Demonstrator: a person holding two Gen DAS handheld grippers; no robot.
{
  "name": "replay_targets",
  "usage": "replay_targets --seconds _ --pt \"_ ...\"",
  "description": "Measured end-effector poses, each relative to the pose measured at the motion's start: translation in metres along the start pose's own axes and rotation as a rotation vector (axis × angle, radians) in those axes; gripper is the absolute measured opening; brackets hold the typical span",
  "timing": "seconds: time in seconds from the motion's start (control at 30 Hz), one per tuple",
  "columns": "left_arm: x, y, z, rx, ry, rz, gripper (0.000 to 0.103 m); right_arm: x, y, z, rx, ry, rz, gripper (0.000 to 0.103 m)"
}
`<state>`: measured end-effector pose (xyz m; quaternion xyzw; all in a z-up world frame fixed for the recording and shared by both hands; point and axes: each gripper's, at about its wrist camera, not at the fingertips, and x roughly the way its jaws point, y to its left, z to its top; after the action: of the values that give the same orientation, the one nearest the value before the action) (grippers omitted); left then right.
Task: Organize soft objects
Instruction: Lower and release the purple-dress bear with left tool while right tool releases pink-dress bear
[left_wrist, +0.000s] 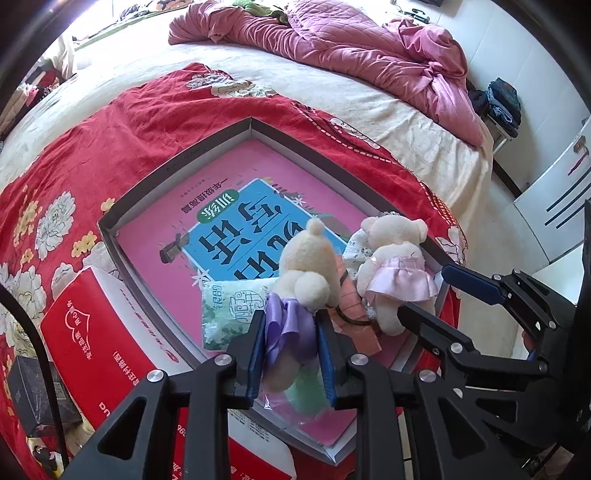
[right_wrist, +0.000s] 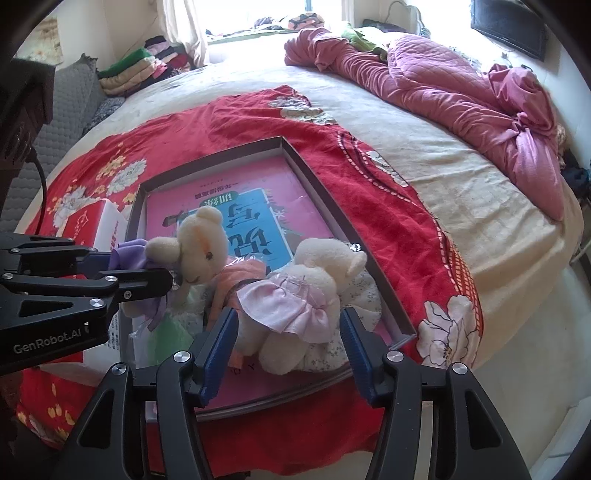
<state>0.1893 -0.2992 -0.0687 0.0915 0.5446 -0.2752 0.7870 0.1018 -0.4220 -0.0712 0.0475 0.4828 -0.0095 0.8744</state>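
A shallow grey box lies on the bed with a pink and blue book in its bottom. My left gripper is shut on the purple skirt of a cream teddy bear, which it holds upright over the box's near end. A second cream bear in a pink skirt lies in the box's near right corner on floral cloth. My right gripper straddles it, open, with a gap at each pad. A green and white tissue pack and an orange cloth piece lie under the bears.
A red tissue box sits against the grey box's left side on a red floral blanket. A crumpled pink quilt lies across the far bed. Folded clothes are stacked at the back left. The bed's edge drops off to the right.
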Motion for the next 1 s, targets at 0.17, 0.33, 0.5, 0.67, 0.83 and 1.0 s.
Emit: replay_targets --seconds 0.17,0.33,0.5,0.67,0.83,1.0 --pt "0.004 0.000 -0.001 0.000 0.014 0.002 0.037 -0.005 -0.002 -0.001 0.001 -0.005 -0.012 0.059" --pt "0.007 0.002 -0.002 -0.007 0.026 0.006 0.043 -0.009 -0.003 0.002 0.008 -0.016 -0.013 0.059" --pt "0.001 0.004 -0.002 -0.007 0.003 0.000 0.052 -0.013 -0.001 0.004 -0.001 -0.026 -0.015 0.059" --pt "-0.002 0.004 -0.001 0.000 -0.003 0.013 0.057 -0.017 0.000 0.006 -0.001 -0.034 -0.018 0.059" --pt "-0.005 0.007 -0.002 -0.008 -0.005 0.017 0.058 -0.021 0.001 0.007 0.000 -0.041 -0.024 0.059" --pt "-0.011 0.009 -0.003 -0.012 -0.017 0.025 0.064 -0.026 0.000 0.009 0.002 -0.048 -0.029 0.059"
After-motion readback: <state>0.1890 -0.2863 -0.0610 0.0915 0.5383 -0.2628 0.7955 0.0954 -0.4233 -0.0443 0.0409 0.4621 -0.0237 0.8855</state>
